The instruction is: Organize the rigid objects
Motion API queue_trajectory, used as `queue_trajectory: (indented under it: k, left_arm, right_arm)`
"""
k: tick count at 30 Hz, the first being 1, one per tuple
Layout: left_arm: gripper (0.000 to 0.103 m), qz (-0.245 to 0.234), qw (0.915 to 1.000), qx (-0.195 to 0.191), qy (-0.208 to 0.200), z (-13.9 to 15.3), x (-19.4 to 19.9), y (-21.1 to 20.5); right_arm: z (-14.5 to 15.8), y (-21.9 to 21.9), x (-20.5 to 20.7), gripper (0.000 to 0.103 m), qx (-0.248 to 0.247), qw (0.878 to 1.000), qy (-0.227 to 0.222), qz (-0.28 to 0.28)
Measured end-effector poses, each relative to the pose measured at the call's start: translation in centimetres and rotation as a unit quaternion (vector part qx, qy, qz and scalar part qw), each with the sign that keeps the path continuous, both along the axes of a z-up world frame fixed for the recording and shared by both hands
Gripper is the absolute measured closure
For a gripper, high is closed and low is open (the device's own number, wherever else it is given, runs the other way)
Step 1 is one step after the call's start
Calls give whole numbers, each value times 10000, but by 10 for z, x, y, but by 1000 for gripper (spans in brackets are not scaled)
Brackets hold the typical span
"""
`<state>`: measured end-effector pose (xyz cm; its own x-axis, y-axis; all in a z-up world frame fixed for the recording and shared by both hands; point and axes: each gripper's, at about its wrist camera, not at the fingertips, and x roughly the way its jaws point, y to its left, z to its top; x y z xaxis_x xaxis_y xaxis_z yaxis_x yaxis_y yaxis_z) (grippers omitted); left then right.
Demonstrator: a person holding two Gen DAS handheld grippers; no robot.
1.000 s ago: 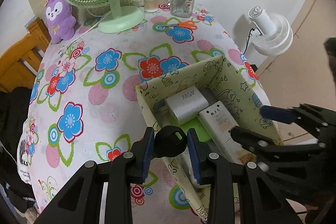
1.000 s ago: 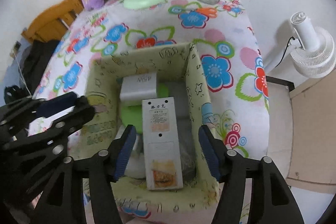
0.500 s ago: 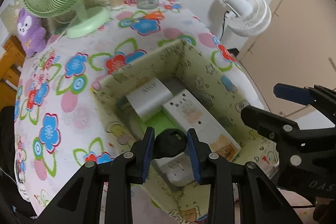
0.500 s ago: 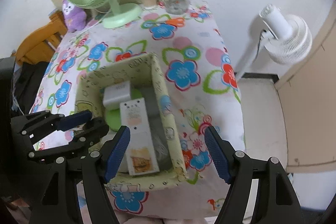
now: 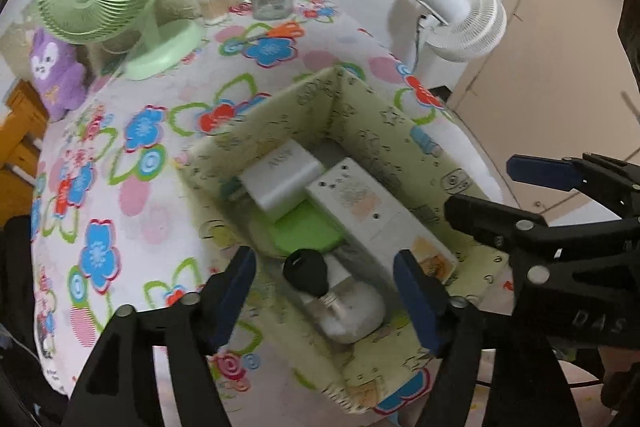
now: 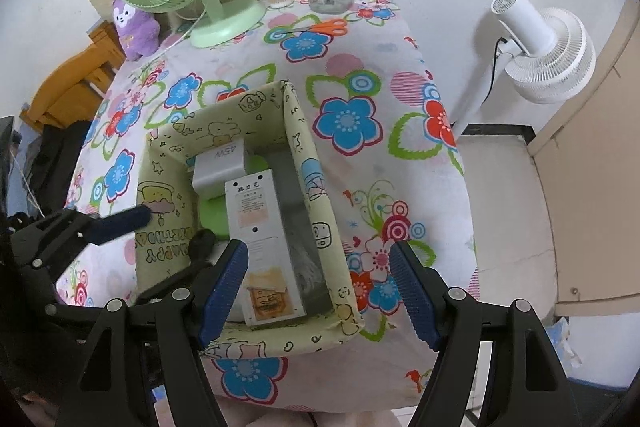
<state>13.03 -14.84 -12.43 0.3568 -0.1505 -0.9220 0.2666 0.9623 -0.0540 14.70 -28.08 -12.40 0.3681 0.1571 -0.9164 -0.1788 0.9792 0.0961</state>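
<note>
**A:** Where is the key now?

**B:** The black car key (image 5: 306, 271) lies inside the patterned box (image 5: 404, 135), at the near end, resting on a white rounded thing (image 5: 352, 315) beside the long white carton (image 5: 380, 215). It sits between the pads of the left tongs (image 5: 322, 297), but they do not touch it; the jaws are opening, already wide on either side of it.

**A:** Which way does it point?

**B:** Its long axis runs slantwise in the left wrist view. The black head is toward the green pad (image 5: 306, 231) in the middle of the box, and the metal end points to the near corner, toward the tongs. That axis lies roughly along the line of the tongs, so the jaws would close across its narrow width.

**A:** And the right tongs?

**B:** The right tongs (image 6: 318, 291) stand wide and hold nothing. They straddle the near right wall of the box, with the carton's near end below the left pad. The key shows there only as a dark lump (image 6: 202, 241) off to the left, so the left hand is the nearer one.

**A:** So what does the next move turn on?

**B:** I judge the key placed; the left tongs need only lift clear without catching its head.
</note>
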Motion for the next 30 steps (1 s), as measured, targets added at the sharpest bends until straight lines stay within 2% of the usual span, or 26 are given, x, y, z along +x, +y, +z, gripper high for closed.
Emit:
queue_trajectory:
  k: [2,6,14,19,30]
  left_arm:
    - [15,117,9998,119,-63,3,-3,6]
    - [12,192,9997,95,-124,8,-9,19]
    - [10,284,9993,-171,-181,22,-23,57]
    - [8,222,9989,-241,-348,41,-33,85]
    - [8,149,9975,-357,-598,73,-53,146]
  right_arm:
    - [1,2,-1,27,35,10000,-22,29]
    - [7,9,-4,27,22,9999,-134,30]
    - [21,41,-23,27,-63,9994,-331,-67]
    - [31,70,-38,27,-91,9989,-445,-129]
    - [70,130,-66,27,-310,9958,-838,-214]
